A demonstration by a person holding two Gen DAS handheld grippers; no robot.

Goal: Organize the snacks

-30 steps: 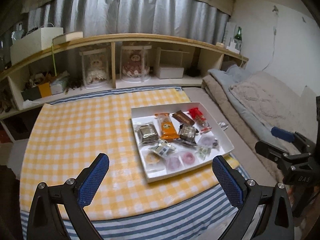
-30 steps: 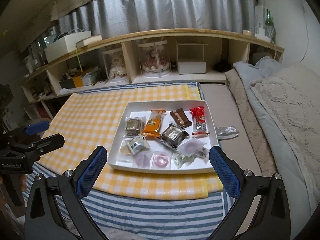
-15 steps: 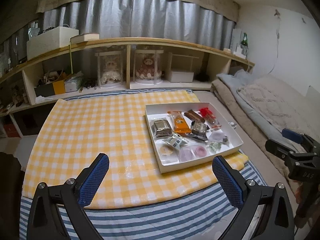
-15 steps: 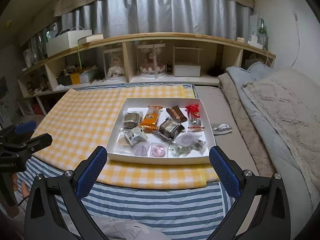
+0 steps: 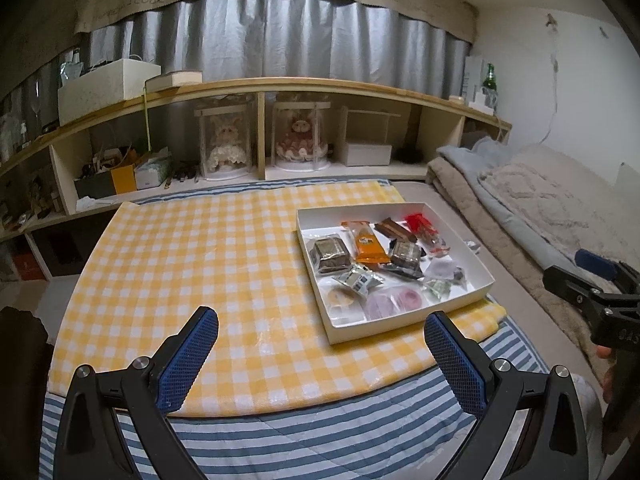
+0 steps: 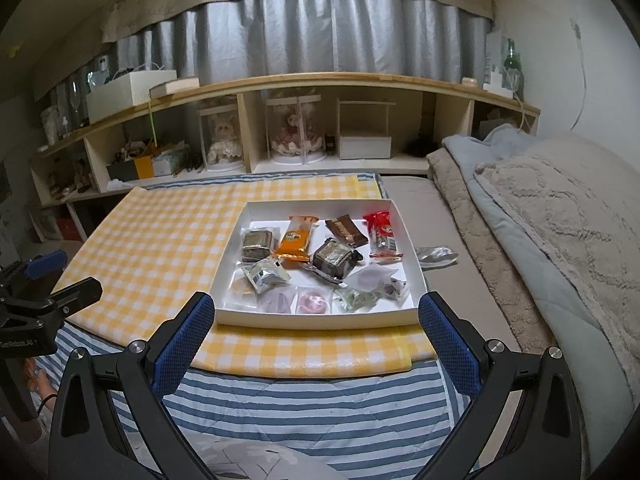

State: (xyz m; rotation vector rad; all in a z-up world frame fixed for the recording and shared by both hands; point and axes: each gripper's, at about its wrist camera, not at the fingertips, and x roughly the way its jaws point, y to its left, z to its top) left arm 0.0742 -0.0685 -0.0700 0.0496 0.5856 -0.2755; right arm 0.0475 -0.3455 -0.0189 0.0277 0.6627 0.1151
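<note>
A white shallow box [image 5: 404, 324] [image 6: 320, 320] lies on the yellow checked cloth [image 5: 200, 264] [image 6: 160, 240] and holds several wrapped snacks: an orange packet [image 5: 369, 245] [image 6: 297, 240], a red packet [image 5: 421, 227] [image 6: 383, 232], brown bars [image 6: 346, 232] and dark squares [image 5: 330, 255]. One silver wrapper [image 6: 437, 257] lies outside the box to its right. My left gripper [image 5: 320, 344] hangs open, empty, over the cloth's near edge, left of the box. Held just short of the box's near wall, my right gripper [image 6: 316, 328] is open and empty too.
A low wooden shelf [image 5: 280, 88] with dolls in clear cases, boxes and clutter runs along the back under grey curtains. Folded blankets [image 6: 540, 220] lie on the right. A blue striped quilt [image 6: 320, 400] covers the near side. A bare foot [image 6: 40, 384] shows at lower left.
Both grippers have drawn back and risen, so the box and cloth look farther away. Nothing was taken hold of; the snacks stay where they were.
</note>
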